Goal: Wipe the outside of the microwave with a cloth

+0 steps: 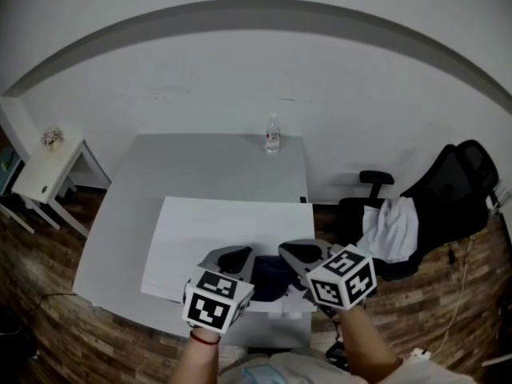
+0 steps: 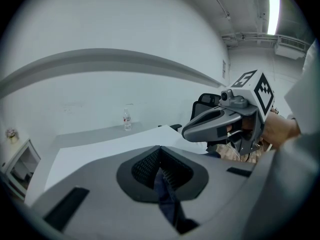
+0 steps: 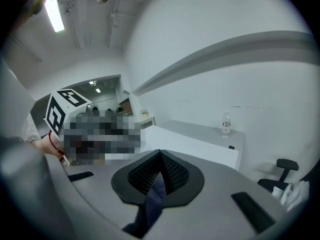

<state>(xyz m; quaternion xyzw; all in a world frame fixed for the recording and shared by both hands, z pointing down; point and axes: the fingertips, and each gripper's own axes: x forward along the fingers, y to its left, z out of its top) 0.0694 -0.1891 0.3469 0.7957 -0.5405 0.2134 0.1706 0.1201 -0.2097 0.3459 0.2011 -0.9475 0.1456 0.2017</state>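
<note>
Two grips on one dark blue cloth [image 1: 272, 274]: left gripper [image 1: 238, 254] and right gripper [image 1: 290, 251] each pinch it, side by side at lower centre. The white flat-topped box [image 1: 232, 230], probably the microwave, sits directly beneath them and stretches up-frame, long axis left-to-right, equally near both. The clear plastic bottle [image 1: 273, 134] has an unreadable label.

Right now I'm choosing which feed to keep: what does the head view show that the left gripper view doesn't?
Only the head view: the white cloth draped on the office chair. Only the left gripper view: a ceiling light, and a close look at the left gripper shut on the dark blue cloth. Both: the water bottle and the right gripper.
</note>
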